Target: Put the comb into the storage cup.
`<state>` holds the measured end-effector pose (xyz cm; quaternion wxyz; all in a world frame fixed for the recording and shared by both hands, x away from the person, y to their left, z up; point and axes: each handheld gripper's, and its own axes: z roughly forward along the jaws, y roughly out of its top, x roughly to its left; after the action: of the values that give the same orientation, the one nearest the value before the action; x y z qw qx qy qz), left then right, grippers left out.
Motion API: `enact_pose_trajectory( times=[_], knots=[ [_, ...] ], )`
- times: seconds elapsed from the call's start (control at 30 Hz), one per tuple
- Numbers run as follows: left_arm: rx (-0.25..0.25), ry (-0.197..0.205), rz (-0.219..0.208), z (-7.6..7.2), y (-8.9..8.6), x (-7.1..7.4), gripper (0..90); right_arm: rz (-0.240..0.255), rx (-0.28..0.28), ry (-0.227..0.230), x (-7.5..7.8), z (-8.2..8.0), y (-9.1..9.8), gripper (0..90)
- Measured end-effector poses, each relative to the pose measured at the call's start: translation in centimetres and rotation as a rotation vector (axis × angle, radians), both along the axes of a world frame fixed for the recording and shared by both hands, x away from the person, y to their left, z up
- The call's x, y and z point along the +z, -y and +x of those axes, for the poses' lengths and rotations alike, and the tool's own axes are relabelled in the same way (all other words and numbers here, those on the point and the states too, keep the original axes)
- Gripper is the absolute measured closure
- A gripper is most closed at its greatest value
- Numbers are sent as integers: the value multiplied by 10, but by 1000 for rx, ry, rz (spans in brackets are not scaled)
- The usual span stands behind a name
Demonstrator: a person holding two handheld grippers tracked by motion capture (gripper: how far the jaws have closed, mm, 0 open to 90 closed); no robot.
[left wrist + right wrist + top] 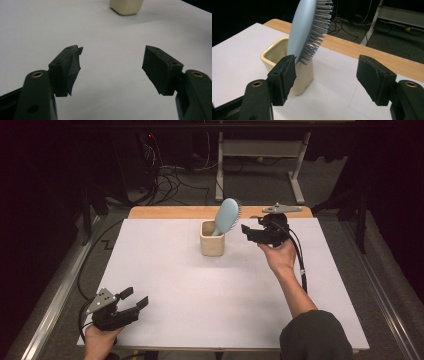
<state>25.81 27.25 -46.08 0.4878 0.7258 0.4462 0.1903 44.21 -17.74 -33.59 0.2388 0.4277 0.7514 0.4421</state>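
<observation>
hairbrush (227, 215) upright in cup (212, 242), head tilted right

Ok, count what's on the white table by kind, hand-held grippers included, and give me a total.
Hairbrush, light blue, standing in the cup: 1
Cup, cream: 1
Hand-held grippers, left hand-held gripper and right hand-held gripper, both open: 2
Total: 4

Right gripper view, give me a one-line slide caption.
Open right hand-held gripper faces a light blue hairbrush standing bristle-head up in a cream cup on the white table.
</observation>
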Motion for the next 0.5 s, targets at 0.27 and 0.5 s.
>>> enact_pose_trajectory(
  times=[0.27,0.5],
  knots=[
    [3,-1,0,0,0,0,310,6,0,1,-1,-5,11,326],
    [4,-1,1,0,0,0,311,10,-8,21,0,-11,21,323]
  ],
)
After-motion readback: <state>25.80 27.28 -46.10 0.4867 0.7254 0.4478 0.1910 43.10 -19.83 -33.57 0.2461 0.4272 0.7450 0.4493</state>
